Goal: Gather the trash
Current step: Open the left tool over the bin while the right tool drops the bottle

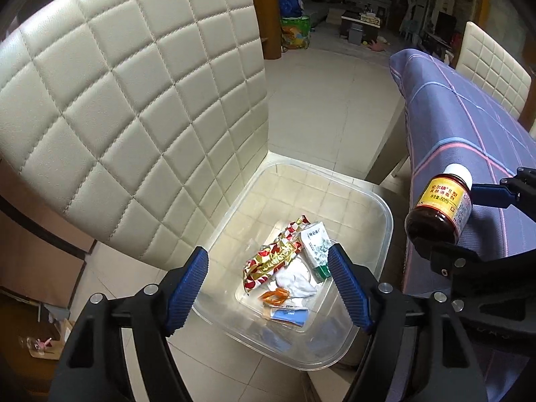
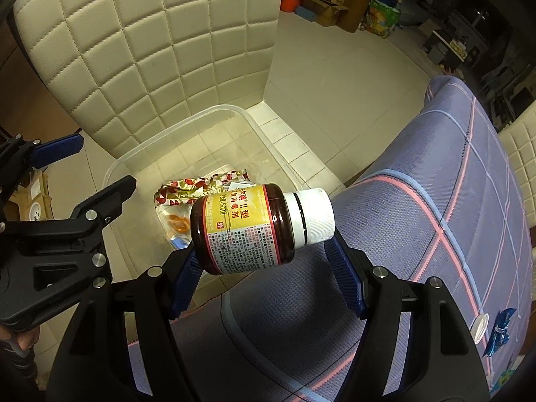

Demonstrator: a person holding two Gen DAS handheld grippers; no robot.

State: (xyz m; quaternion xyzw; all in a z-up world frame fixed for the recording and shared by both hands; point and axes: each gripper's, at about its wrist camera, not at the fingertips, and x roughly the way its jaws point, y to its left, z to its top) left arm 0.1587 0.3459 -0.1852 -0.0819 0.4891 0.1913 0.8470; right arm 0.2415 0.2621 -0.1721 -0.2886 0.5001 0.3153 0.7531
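Note:
My right gripper (image 2: 264, 251) is shut on a brown bottle (image 2: 248, 227) with a yellow label and white cap, held sideways over the table's edge beside the clear plastic bin (image 2: 264, 134). The bottle also shows at the right of the left wrist view (image 1: 439, 207). My left gripper (image 1: 268, 264) is open and empty above the bin (image 1: 385, 214), which sits on a cream chair seat. In the bin lie a red-gold wrapper (image 1: 274, 261), a small white-green carton (image 1: 315, 248), white tissue (image 1: 294, 278) and orange and blue scraps.
The cream quilted chair back (image 1: 127, 107) rises right behind the bin. A table with a purple plaid cloth (image 2: 418, 234) lies to the right, with a white cap (image 2: 480, 326) and a blue wrapper (image 2: 499, 331) on it. Tiled floor lies beyond.

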